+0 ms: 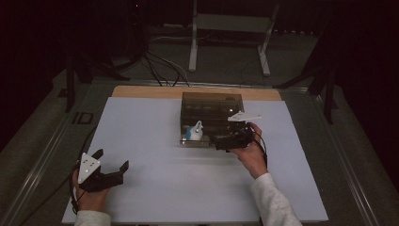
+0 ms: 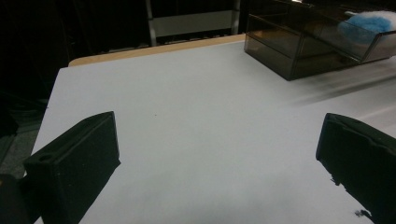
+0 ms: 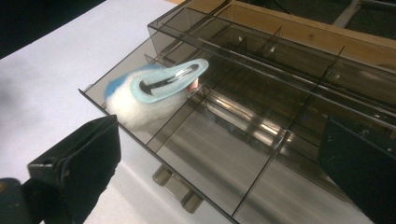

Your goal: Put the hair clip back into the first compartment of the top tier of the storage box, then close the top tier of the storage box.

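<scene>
The room behind the desk (image 1: 155,188) is nearly black in the high view, with only some cables and a pale metal frame legible at the upper centre. The smoked, see-through plastic organizer (image 1: 211,101) sits at the middle of that frame, its drawer (image 1: 186,140) pulled toward the bottom edge; what lies in its rear compartments is too dim to make out. In the right gripper view the drawer (image 3: 261,154) is glossy and split by thin partitions, and its lower right part is cut off by the frame and the black jaw. The hair clip (image 3: 156,95) lies in the drawer's compartment at the left of that view: a fluffy white and blue pompom under a flat, light blue felt teardrop bearing a dark metal snap clip. A small pinkish bit at its right end is unclear. The right claw (image 1: 217,141), centre right in the high view, stands wide and grips nothing, just beside the drawer front. The left claw (image 1: 112,165), at lower left, is likewise spread wide over bare white desk, well apart from the organizer. In the left gripper view, the pompom (image 2: 369,21) is a blurred patch at the upper right.
</scene>
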The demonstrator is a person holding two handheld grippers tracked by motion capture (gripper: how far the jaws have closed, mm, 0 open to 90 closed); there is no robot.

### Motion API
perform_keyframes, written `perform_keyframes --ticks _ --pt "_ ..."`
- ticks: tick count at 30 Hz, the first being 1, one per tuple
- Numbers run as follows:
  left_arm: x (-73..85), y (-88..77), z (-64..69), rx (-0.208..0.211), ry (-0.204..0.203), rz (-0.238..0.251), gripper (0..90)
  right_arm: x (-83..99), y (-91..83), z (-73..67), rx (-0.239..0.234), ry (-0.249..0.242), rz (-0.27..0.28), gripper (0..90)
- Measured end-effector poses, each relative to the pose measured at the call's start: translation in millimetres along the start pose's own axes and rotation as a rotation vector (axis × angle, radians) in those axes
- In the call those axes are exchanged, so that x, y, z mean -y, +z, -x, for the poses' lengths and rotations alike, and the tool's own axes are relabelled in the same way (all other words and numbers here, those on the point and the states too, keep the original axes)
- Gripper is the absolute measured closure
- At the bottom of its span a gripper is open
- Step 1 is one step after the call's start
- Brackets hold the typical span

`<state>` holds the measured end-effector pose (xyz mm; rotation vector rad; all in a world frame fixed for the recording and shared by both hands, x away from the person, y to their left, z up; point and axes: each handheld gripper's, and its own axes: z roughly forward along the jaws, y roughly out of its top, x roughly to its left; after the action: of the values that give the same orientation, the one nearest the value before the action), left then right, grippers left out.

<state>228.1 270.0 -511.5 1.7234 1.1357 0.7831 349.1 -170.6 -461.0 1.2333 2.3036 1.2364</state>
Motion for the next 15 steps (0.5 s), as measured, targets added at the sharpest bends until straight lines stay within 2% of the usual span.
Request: perform_keyframes --ticks 8,15 --pt "-0.1 -0.5 0.3 -0.001 0.0 0.001 0.6 0.9 -3.2 -2.8 -0.014 -0.001 0.003 0.0" --pt "-0.4 0.9 1.1 0.0 -0.001 -0.002 0.6 5.1 -6.7 -4.0 -0.023 0.001 -0.017 0.0"
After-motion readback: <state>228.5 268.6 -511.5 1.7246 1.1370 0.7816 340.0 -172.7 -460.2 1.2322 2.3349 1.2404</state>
